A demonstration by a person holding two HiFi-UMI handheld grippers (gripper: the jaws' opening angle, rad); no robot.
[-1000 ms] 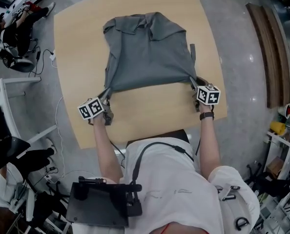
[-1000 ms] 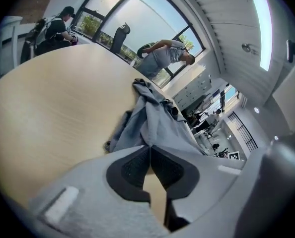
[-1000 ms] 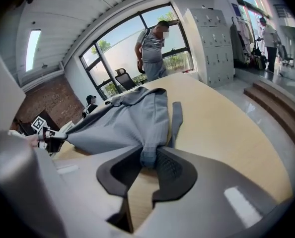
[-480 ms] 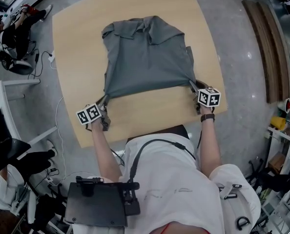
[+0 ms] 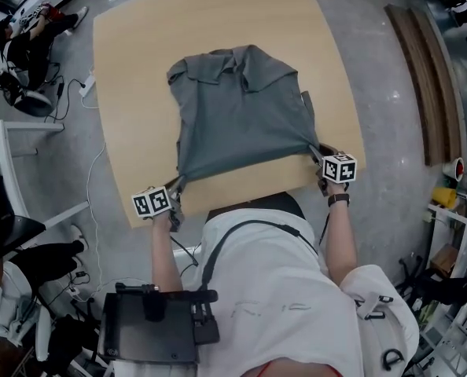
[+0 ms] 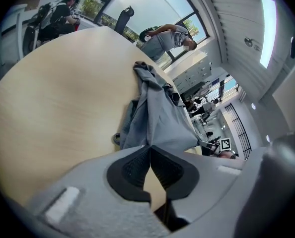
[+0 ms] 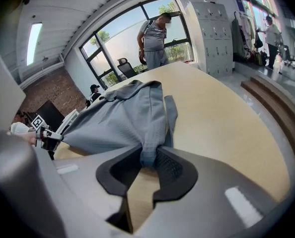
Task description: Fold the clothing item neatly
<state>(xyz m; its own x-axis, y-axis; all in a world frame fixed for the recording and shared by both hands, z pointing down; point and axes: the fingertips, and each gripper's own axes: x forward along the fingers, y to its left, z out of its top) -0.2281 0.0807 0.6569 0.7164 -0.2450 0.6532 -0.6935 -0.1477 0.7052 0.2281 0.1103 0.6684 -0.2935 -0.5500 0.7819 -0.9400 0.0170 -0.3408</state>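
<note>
A grey collared shirt (image 5: pixel 241 112) lies spread on the light wooden table (image 5: pixel 139 77), collar at the far end and hem toward me. My left gripper (image 5: pixel 175 185) is shut on the hem's left corner, close to the table's near edge. My right gripper (image 5: pixel 317 152) is shut on the hem's right corner. In the left gripper view, the fabric (image 6: pixel 160 118) runs into the closed pads (image 6: pixel 132 165). The right gripper view shows a bunched fold of the shirt (image 7: pixel 122 120) pinched between the pads (image 7: pixel 170 167). The hem stretches taut between the two grippers.
A person (image 7: pixel 154 38) stands beyond the table's far edge. Someone else sits on the floor at the far left (image 5: pixel 21 38). Dark wooden planks (image 5: pixel 426 77) lie on the floor to the right. A white stand (image 5: pixel 13 148) is at the left, a black device (image 5: pixel 151 328) beside me.
Both grippers have drawn back toward the table's near edge, dragging the shirt by its hem. The shirt has slid nearer to me and lies flatter.
</note>
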